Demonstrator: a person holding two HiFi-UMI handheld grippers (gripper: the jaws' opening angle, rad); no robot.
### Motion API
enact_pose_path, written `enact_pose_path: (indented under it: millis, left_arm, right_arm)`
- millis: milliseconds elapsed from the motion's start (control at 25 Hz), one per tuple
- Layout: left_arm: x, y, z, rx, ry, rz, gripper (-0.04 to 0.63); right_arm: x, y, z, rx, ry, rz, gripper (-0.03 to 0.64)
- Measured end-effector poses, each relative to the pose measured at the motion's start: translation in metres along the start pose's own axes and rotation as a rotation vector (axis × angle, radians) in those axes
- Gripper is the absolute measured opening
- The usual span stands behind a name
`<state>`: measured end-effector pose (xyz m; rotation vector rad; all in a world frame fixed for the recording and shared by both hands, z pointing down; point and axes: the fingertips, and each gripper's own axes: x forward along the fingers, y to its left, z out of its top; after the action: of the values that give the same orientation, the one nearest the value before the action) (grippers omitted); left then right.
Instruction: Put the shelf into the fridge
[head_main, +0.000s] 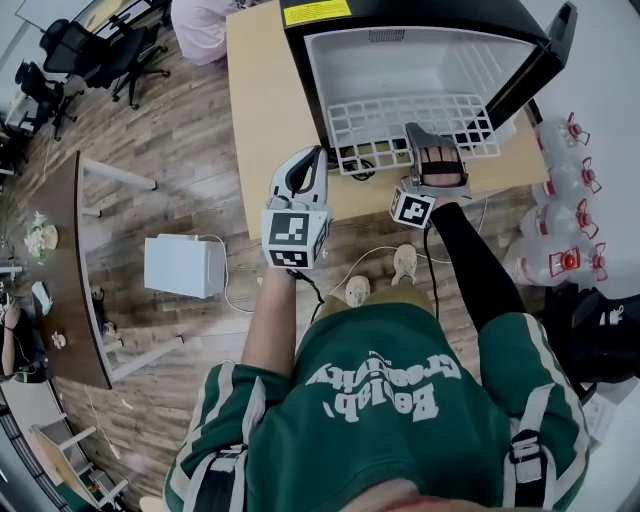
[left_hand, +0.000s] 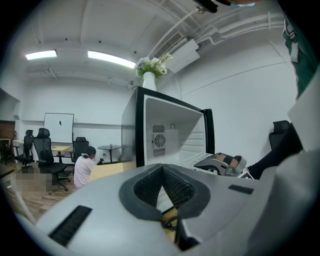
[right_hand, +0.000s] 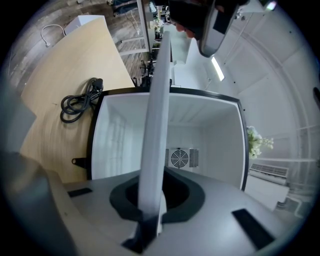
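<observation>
The black fridge (head_main: 420, 20) with a white inside stands open on the light wooden table (head_main: 262, 120). A white wire shelf (head_main: 380, 125) lies level in its mouth, part in and part out. My right gripper (head_main: 413, 132) is shut on the shelf's front edge. In the right gripper view the shelf (right_hand: 157, 110) runs edge-on as a white band from between the jaws of my right gripper (right_hand: 152, 200) toward the fridge (right_hand: 200, 130). My left gripper (head_main: 318, 152) hangs left of the shelf, apart from it. Its pads (left_hand: 150, 182) meet with nothing between them.
A coiled black cable (right_hand: 80, 102) lies on the table beside the fridge. A white box (head_main: 183, 265) sits on the wooden floor at the left. Water bottles (head_main: 565, 200) stand to the right. Office chairs (head_main: 90, 55) and a seated person (left_hand: 84, 167) are farther off.
</observation>
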<state>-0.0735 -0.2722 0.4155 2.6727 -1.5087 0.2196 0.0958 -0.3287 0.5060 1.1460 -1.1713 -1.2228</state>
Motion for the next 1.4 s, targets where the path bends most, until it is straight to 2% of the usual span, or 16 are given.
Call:
enact_pose_path:
  millis: [160, 480, 720, 1400]
  left_arm:
    - [0.006, -0.004, -0.003, -0.004, 0.007, -0.004, -0.002]
    - [0.009, -0.007, -0.01, -0.015, 0.016, -0.012, -0.002]
    - [0.015, -0.009, -0.011, -0.018, 0.02, -0.017, -0.002]
    - [0.017, -0.01, -0.017, -0.021, 0.035, -0.012, -0.002]
  right_arm:
    - [0.001, -0.003, -0.001, -0.005, -0.009, -0.016, 0.023]
    - [-0.002, -0.007, 0.0, 0.033, -0.004, -0.001, 0.021]
    - [-0.002, 0.003, 0.0, 0.01, -0.011, 0.026, 0.02]
    - [0.0, -0.008, -0.006, 0.132, 0.049, 0.055, 0.026]
